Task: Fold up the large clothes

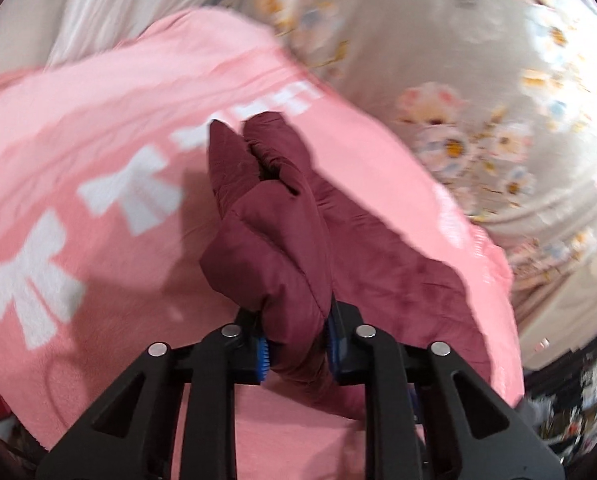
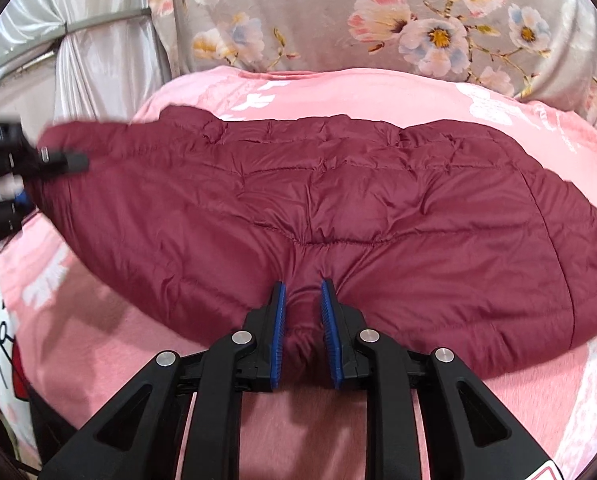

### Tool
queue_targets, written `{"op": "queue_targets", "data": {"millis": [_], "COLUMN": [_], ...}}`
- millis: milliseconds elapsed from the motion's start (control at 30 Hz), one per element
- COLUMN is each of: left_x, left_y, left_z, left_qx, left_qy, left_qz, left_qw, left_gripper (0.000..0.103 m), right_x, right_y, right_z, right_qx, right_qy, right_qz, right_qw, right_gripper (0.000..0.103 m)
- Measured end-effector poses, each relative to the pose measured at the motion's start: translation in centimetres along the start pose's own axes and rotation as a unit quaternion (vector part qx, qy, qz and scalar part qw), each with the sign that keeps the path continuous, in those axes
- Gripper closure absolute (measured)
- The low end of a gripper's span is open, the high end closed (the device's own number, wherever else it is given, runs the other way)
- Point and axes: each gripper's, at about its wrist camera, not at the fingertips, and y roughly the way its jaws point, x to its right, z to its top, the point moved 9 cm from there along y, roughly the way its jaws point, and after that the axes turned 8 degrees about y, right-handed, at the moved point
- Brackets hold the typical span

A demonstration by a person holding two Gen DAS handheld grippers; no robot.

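Each tool (image 1: pixel 296 354) (image 2: pixel 303 334) pinches the maroon jacket (image 2: pixel 338 216); only the right view shows it spread.

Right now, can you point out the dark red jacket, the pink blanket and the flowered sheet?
dark red jacket (image 2: pixel 338 200): right wrist view, quilted middle.
pink blanket (image 1: pixel 118 120): left wrist view, bare part near white bows.
flowered sheet (image 2: pixel 318 12): right wrist view, grey area between flowers.

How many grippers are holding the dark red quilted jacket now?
2. The right gripper pinches the dark red quilted jacket at its near edge; the left gripper clamps a bunched end of it, seen at the far left in the right view.
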Motion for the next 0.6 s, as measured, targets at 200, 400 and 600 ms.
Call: {"op": "queue_targets", "data": {"millis": [200,400,600], "left_x": [9.1,18.2,25.1], "left_y": [-1.4,-1.0,2.9], "left_z": [1.2,0.2,-3.3], "left_qx": [0.023,0.02,-0.027], "left_qy": [0.109,0.193,0.231], "left_qz": [-0.036,-0.076,-0.096], "left_qw": [0.9932,0.9781,0.9678], "left_gripper": [0.085,0.085,0.085], "right_x": [0.5,3.1,9.6], "right_y": [-0.6,-3.0,-8.3], "right_z": [-0.1,0.8,-0.2], "right_qx": [-0.005,-0.007,0.035], "right_qy": [0.019,0.07,0.065], "right_qz": [0.018,0.05,-0.015], "right_qw": [1.0,0.996,0.997], "right_gripper": [0.082,0.083,0.083]}}
